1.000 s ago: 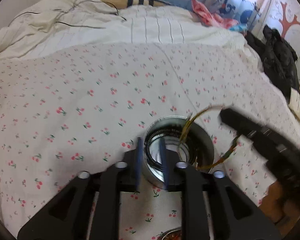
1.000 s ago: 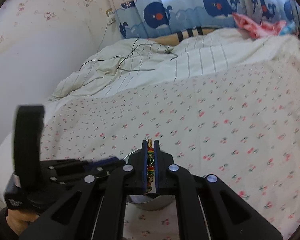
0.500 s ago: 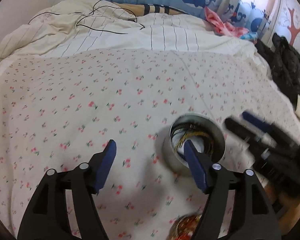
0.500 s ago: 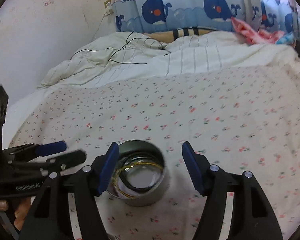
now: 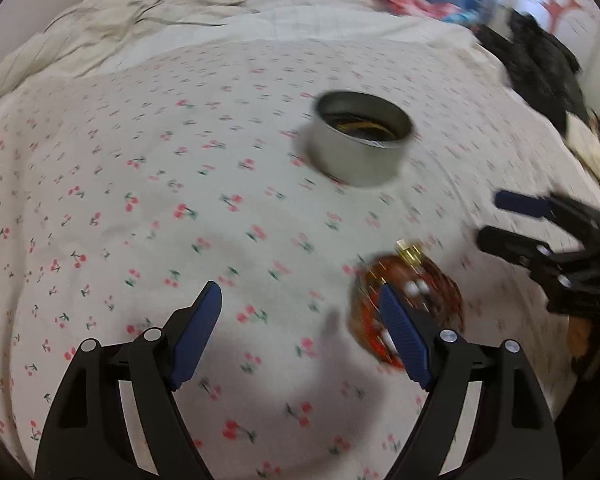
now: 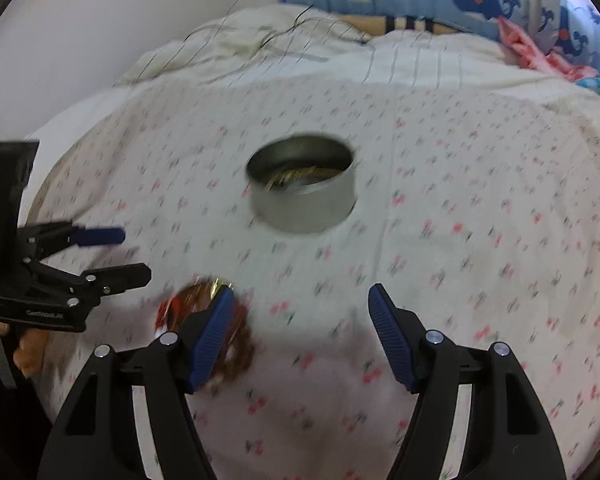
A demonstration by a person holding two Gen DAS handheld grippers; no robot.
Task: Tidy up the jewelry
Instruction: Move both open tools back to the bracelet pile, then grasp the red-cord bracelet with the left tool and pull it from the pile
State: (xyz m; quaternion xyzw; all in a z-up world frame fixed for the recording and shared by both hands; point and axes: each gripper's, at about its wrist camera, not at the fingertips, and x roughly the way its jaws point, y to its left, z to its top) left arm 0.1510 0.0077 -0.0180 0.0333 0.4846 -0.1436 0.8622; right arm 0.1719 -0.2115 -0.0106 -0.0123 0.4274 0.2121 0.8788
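Both grippers, left (image 5: 300, 334) and right (image 6: 300, 334), spread, empty. Next we take the beads (image 5: 410, 308) lower right, pinch the strand squarely, drop in tin (image 5: 360, 144).

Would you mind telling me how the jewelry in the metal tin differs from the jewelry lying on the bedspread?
The gold strands lie coiled inside the metal tin; the reddish-brown beaded piece lies loose on the cherry-print bedspread. The strands look thin, the beaded piece chunkier. Neither is gripped.

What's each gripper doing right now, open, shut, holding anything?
Left gripper: open, holding nothing.
Right gripper: open, holding nothing.
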